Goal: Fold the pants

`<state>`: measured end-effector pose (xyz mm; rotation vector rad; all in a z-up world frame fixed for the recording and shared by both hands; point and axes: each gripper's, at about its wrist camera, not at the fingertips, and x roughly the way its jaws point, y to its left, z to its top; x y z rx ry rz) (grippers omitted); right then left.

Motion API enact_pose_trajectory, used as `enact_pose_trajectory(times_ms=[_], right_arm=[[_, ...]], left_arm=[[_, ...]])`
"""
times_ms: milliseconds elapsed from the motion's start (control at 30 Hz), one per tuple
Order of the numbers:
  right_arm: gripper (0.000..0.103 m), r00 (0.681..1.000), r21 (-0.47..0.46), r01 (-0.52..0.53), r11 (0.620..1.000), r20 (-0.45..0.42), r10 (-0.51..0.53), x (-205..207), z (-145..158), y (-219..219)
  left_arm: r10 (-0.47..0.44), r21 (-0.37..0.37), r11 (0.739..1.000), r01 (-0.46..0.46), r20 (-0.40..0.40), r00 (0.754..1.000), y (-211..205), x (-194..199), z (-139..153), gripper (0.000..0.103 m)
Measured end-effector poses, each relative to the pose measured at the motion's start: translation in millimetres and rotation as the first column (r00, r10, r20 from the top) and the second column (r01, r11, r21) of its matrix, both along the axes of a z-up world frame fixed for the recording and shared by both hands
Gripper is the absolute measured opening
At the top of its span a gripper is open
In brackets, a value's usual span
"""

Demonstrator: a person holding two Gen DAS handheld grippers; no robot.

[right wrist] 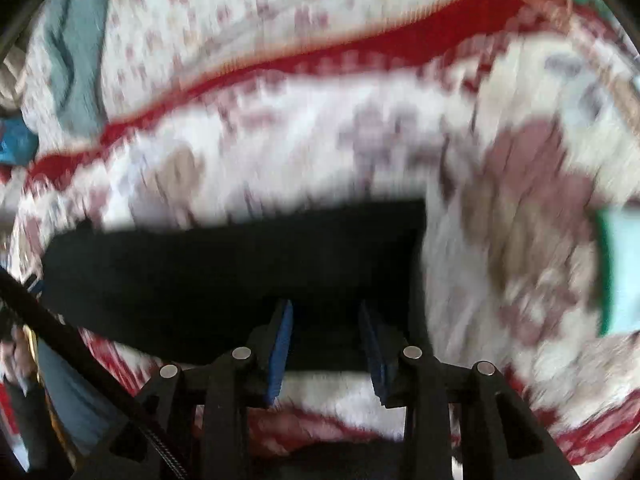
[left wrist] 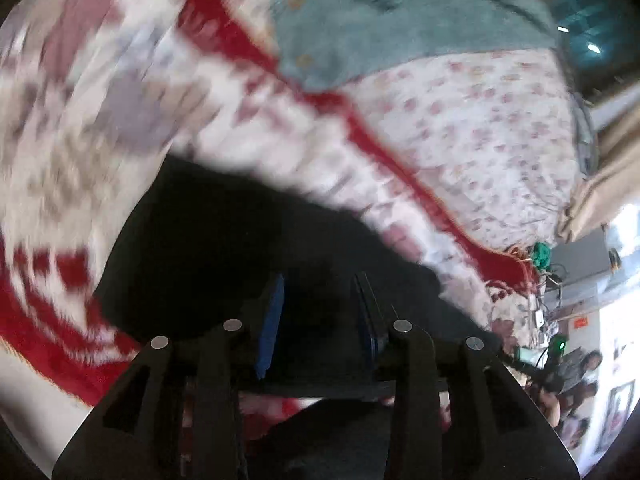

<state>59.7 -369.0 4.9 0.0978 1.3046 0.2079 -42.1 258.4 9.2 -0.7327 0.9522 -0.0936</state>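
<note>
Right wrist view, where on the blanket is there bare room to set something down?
Free: the patterned blanket between the black pants and the red stripe, and right of the pants. Crowded: far left, by the teal cloth.

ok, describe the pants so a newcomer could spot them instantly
Start from the white blanket with red borders covering the bed. Lying flat on it, just ahead of the right gripper, is a black slab of cloth: the pants. It is the only plain, dark, unpatterned fabric there.
</note>
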Motion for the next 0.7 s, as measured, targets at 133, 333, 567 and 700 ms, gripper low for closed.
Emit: enact_pose_trajectory(times_ms=[133,333,567,700], right_arm=[[0.040,0.989,0.130,0.077,0.989,0.113,-0.091,22,8,-2],[0.044,0.996,0.103,0.059,0.993,0.058,-0.065,35,-39,5],[0.044,0.989,0.275,0.129,0.953,0.037,-0.144,31,-44,-21],[0.044,0.988,0.287,0.134,0.949,0.035,-0.150,27,-42,-23]], left_arm=[[-0.017,0.049,0.999,0.015,0.040,0.999,-25,15,13,0.044],[-0.039,-0.013,0.999,0.037,-0.141,0.989,-29,32,-43,0.050],[-0.011,0.017,1.000,0.012,-0.081,0.997,-38,41,-5,0.050],[-0.025,-0.020,0.999,0.026,0.041,0.999,-70,59,18,0.050]])
